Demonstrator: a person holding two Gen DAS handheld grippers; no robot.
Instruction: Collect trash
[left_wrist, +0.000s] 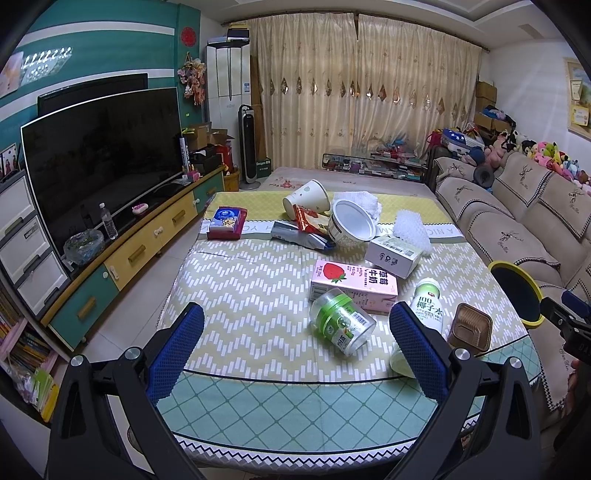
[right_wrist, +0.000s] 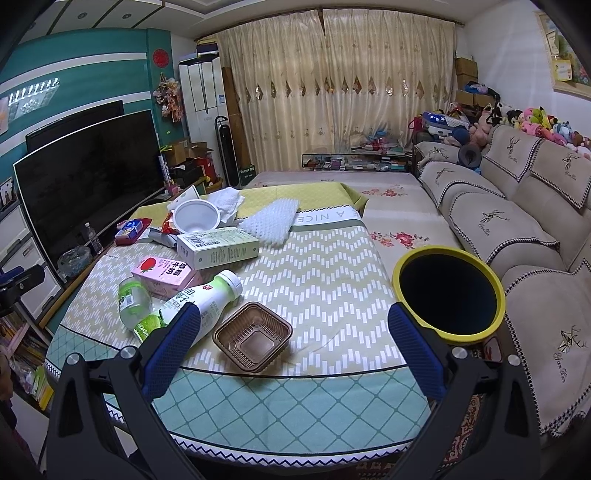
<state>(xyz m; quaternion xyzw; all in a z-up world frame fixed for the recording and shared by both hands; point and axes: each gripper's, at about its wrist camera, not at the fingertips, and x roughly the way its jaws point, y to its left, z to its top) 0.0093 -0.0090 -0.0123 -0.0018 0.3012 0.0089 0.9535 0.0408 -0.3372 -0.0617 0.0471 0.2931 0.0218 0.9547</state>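
Trash lies on the cloth-covered table: a clear jar with a green lid, a pink strawberry milk carton, a white coconut-water bottle, a brown plastic tray, a white box, a white tub and a paper cup. My left gripper is open and empty above the near table edge, the jar just ahead between its fingers. My right gripper is open and empty, the brown tray between its fingers. A yellow-rimmed black bin stands at the table's right.
A sofa runs along the right, close to the bin. A TV on a low cabinet lines the left wall. White foam netting, snack wrappers and a red tissue pack lie at the table's far end.
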